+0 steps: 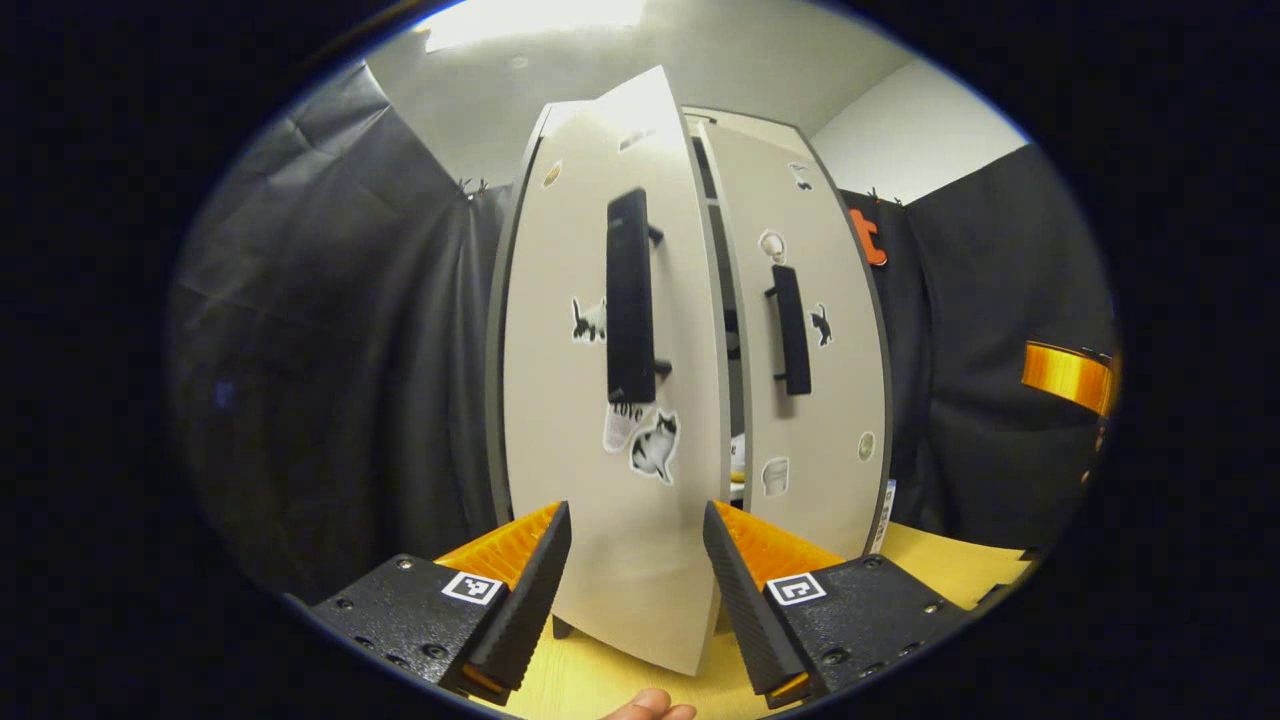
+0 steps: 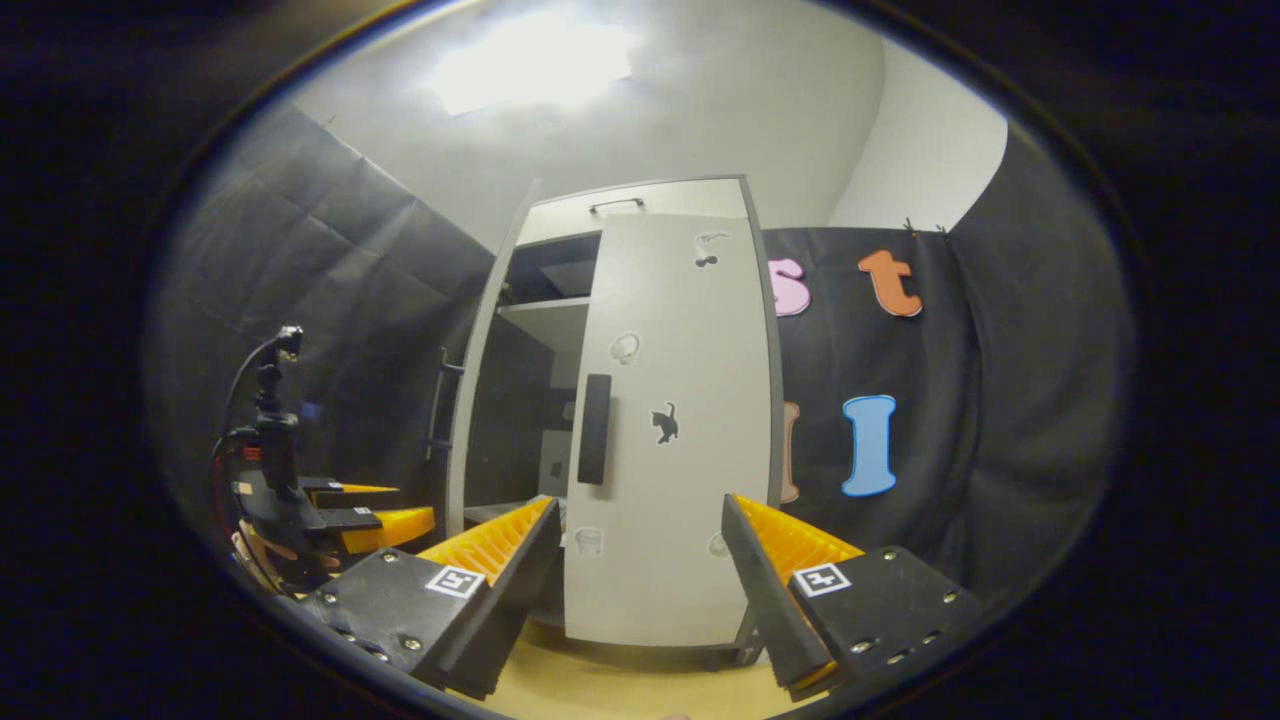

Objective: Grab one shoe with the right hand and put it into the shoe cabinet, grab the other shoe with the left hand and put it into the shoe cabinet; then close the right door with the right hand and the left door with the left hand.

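The shoe cabinet (image 2: pixel 640 400) stands upright on the pale wooden surface (image 1: pixel 940 565), in front of the black cloth wall. In the right gripper view its right door (image 2: pixel 670 430) looks shut or nearly so, while the left side gapes, showing a shelf (image 2: pixel 545 312) and a dark inside. In the left gripper view the left door (image 1: pixel 600 400) stands ajar, swung toward the camera, with a narrow gap between it and the right door (image 1: pixel 810 370). Each door carries a black bar handle (image 1: pixel 630 295) and small cat stickers (image 1: pixel 655 445). The shoes cannot be made out inside. The left hand-held gripper (image 1: pixel 637 560) is spread wide and empty, close before the left door's lower edge. The right hand-held gripper (image 2: pixel 640 575) is likewise wide and empty, facing the right door.
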Demonstrator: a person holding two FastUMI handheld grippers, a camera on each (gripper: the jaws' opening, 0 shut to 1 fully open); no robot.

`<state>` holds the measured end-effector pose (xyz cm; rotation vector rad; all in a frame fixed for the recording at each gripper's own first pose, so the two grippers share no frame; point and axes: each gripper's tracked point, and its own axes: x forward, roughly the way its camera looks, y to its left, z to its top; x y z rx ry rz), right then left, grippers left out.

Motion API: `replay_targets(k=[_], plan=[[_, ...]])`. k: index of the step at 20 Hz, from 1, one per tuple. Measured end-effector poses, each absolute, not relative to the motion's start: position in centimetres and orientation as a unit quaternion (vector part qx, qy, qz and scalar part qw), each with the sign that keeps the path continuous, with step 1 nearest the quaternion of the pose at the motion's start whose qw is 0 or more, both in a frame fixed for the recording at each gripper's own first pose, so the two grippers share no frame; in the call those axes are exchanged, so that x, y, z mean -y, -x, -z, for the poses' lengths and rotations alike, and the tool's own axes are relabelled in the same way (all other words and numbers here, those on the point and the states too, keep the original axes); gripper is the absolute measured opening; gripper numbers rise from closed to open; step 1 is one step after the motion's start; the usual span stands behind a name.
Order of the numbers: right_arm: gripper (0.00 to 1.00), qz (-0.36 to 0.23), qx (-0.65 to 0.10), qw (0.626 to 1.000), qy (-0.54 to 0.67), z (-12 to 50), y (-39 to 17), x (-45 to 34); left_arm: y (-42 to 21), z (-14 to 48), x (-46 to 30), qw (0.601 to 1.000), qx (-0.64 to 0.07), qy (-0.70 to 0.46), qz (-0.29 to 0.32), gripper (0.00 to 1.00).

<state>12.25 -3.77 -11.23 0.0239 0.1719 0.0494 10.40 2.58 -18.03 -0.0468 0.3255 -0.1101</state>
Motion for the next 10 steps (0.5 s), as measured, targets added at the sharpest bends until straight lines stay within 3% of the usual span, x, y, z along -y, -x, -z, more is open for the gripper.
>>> replay_targets(k=[1, 2, 4, 10], plan=[[0.97, -0.019, -0.084, 0.996, -0.011, 11.3, -12.9, 4.1, -10.8, 17.6, -2.2, 0.986, -0.155, 0.019, 0.056, 0.81], [0.96, -0.014, -0.081, 0.997, -0.011, 11.3, -13.5, 4.2, -11.2, 17.1, -1.9, 0.987, -0.149, 0.015, 0.056, 0.77], [0.96, -0.009, -0.077, 0.997, -0.01, 11.4, -14.6, 4.3, -12.4, 16.3, -1.0, 0.989, -0.137, 0.015, 0.056, 0.82], [0.96, -0.022, -0.06, 0.998, -0.01, 12.1, -17.9, 2.8, -15.3, 14.4, 0.5, 0.993, -0.101, 0.013, 0.052, 0.84]])
